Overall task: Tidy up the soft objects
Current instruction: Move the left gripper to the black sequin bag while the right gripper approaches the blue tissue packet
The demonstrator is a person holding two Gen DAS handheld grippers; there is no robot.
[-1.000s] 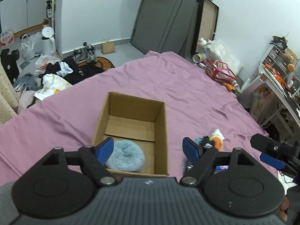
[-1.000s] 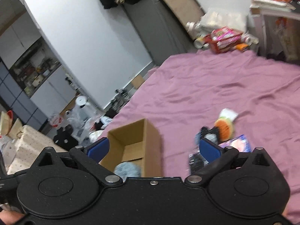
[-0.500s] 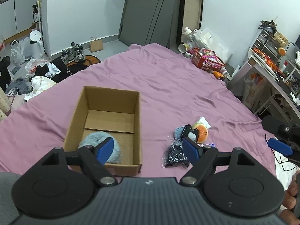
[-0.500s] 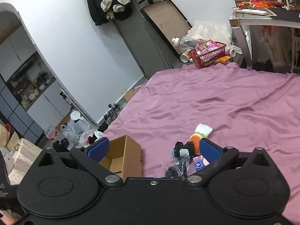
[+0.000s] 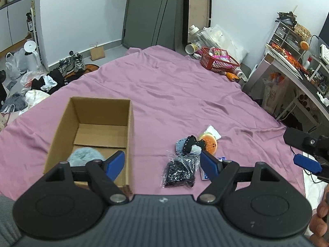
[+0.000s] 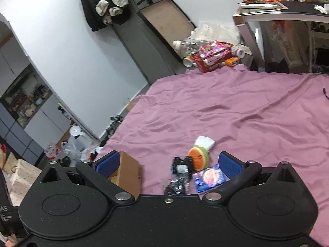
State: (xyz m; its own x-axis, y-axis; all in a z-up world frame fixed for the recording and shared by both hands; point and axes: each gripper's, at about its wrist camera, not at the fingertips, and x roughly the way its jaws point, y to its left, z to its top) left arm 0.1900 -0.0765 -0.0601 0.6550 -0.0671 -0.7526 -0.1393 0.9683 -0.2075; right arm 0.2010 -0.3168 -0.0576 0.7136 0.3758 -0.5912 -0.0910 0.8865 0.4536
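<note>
An open cardboard box (image 5: 61,127) (image 6: 128,171) sits on the purple bedsheet (image 5: 174,94) with a fluffy grey-blue pad (image 5: 85,157) inside its near end. Right of the box lies a small pile: a black glittery item in clear wrap (image 5: 181,170) (image 6: 176,184), a black-and-grey plush (image 5: 189,144) (image 6: 182,165), an orange burger plush (image 5: 209,143) (image 6: 198,156), a white packet (image 5: 212,131) (image 6: 203,142) and a blue-pink packet (image 6: 209,177). My left gripper (image 5: 162,162) hangs open above the bed between box and pile. My right gripper (image 6: 168,162) is open too, over the pile.
A red basket (image 5: 219,60) (image 6: 213,55) and bottles stand at the bed's far corner. A desk (image 5: 296,72) flanks the right side. Clothes, bags and shoes (image 5: 70,65) litter the floor at the left. The other gripper's blue pad (image 5: 307,162) shows at the right edge.
My left gripper has backed away from the box and swung right, so the pile has come into view. My right gripper has steadied and now faces the pile more directly.
</note>
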